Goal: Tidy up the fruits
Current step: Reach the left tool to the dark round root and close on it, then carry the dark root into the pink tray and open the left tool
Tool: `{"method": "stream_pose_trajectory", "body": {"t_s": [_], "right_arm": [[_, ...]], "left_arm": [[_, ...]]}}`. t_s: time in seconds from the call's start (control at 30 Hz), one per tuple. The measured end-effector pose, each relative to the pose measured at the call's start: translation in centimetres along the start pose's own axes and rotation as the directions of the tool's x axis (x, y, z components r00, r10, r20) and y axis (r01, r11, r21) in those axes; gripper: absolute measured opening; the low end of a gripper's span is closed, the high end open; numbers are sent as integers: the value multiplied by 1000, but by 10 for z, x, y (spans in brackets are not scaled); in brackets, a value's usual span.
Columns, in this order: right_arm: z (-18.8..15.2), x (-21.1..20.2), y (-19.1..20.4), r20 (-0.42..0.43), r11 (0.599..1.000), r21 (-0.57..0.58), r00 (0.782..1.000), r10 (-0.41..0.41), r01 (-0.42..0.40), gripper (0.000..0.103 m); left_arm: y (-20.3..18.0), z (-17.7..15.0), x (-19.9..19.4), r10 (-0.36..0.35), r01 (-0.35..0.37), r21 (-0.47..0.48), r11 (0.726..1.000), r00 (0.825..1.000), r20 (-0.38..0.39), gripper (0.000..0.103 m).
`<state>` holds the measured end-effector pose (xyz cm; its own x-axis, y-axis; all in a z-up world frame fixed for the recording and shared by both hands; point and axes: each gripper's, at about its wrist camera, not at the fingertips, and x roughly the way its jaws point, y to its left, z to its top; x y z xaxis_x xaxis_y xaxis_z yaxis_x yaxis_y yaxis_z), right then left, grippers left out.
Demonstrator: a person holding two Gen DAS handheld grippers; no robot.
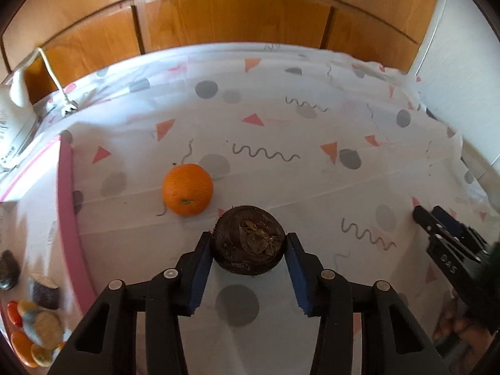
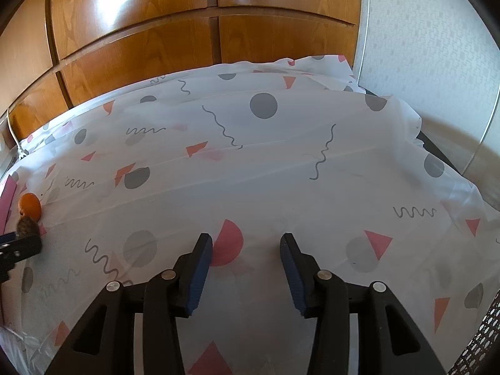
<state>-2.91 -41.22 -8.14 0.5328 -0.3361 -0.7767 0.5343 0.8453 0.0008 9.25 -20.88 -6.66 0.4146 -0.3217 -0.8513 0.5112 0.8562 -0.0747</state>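
Note:
A dark brown, rough round fruit (image 1: 249, 243) rests on the patterned white cloth (image 1: 312, 187). My left gripper (image 1: 249, 237) is shut on it, with a blue pad pressing on each side. An orange (image 1: 187, 189) lies on the cloth just beyond it, to the left. In the right wrist view both fruits show small at the far left: the orange (image 2: 30, 206) and the brown fruit (image 2: 28, 226). My right gripper (image 2: 247, 240) hovers open over bare cloth with nothing between its fingers. It also shows at the right edge of the left wrist view (image 1: 427, 212).
A pink-rimmed tray (image 1: 67, 212) at the left holds several small rounded items and dark pieces. A white appliance (image 1: 12, 115) and a cable (image 1: 56, 78) sit at the far left. Wooden cabinet doors (image 1: 234, 15) stand behind the table. A mesh basket edge (image 2: 481, 343) shows bottom right.

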Motion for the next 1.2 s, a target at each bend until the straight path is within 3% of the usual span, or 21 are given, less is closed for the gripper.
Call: {"method": "stream_pose_trajectory", "body": {"t_s": [0.27, 0.8, 1.2], "right_arm": [[-2, 0, 4, -7, 1000, -6, 1000, 7, -7, 46], [-8, -5, 11, -16, 1000, -9, 1000, -6, 6, 46], [-8, -7, 25, -31, 999, -39, 1000, 0, -1, 46]], "left_arm": [[21, -8, -38, 0, 4, -62, 998, 998, 64, 47], [76, -35, -96, 76, -45, -194, 980, 984, 159, 47], [137, -61, -124, 180, -112, -325, 939, 965, 188, 47]]}}
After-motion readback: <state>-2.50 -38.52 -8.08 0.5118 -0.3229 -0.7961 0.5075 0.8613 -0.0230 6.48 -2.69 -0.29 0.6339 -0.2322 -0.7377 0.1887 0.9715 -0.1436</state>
